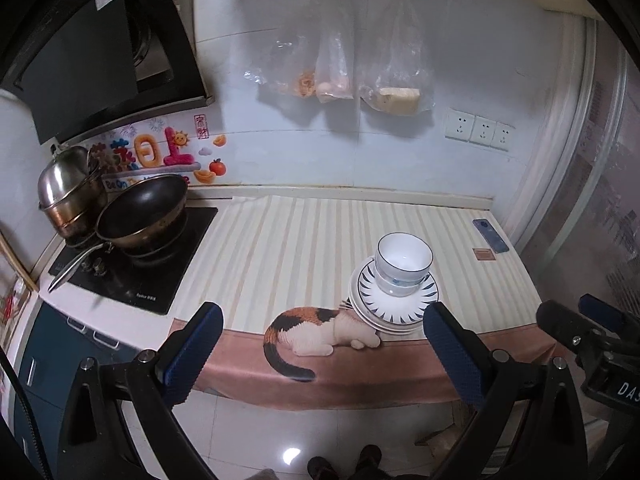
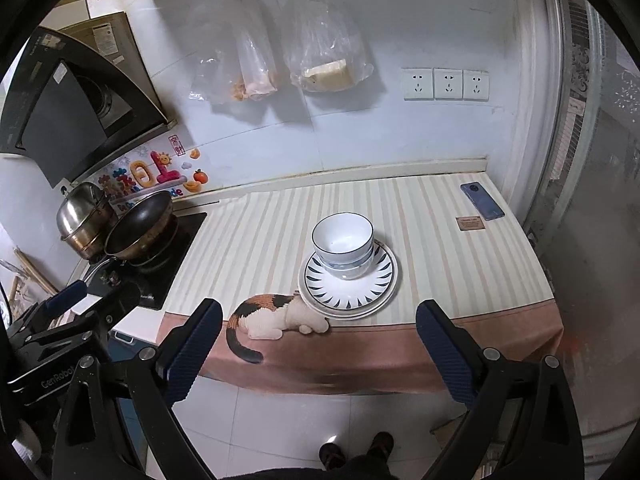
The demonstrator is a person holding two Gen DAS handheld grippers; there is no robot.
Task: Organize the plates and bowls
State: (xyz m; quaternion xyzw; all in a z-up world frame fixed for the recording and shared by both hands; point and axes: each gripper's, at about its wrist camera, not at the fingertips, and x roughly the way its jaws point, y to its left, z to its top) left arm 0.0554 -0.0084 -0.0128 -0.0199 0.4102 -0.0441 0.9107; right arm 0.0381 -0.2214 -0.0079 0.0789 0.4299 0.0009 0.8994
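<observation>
White bowls with a blue rim [image 1: 404, 262] [image 2: 343, 245] sit nested on a stack of plates [image 1: 394, 312] [image 2: 348, 294], the top plate white with dark blue rays. The stack stands near the front edge of a striped table cloth. My left gripper [image 1: 322, 350] hangs open above the floor, well short of the counter, with nothing between its blue pads. My right gripper [image 2: 318, 350] is likewise open and empty, pulled back from the stack. Each gripper's body shows at the edge of the other's view.
A striped cloth with a cat picture [image 1: 320, 330] [image 2: 272, 314] covers the counter [image 1: 300, 240]. At left, a black wok [image 1: 142, 214] [image 2: 140, 226] and steel pot [image 1: 70, 188] stand on a cooktop. A blue phone [image 1: 490, 235] [image 2: 481, 201] lies far right. Bags hang on the wall. A person's shoes [image 2: 352, 450] stand on the tiled floor.
</observation>
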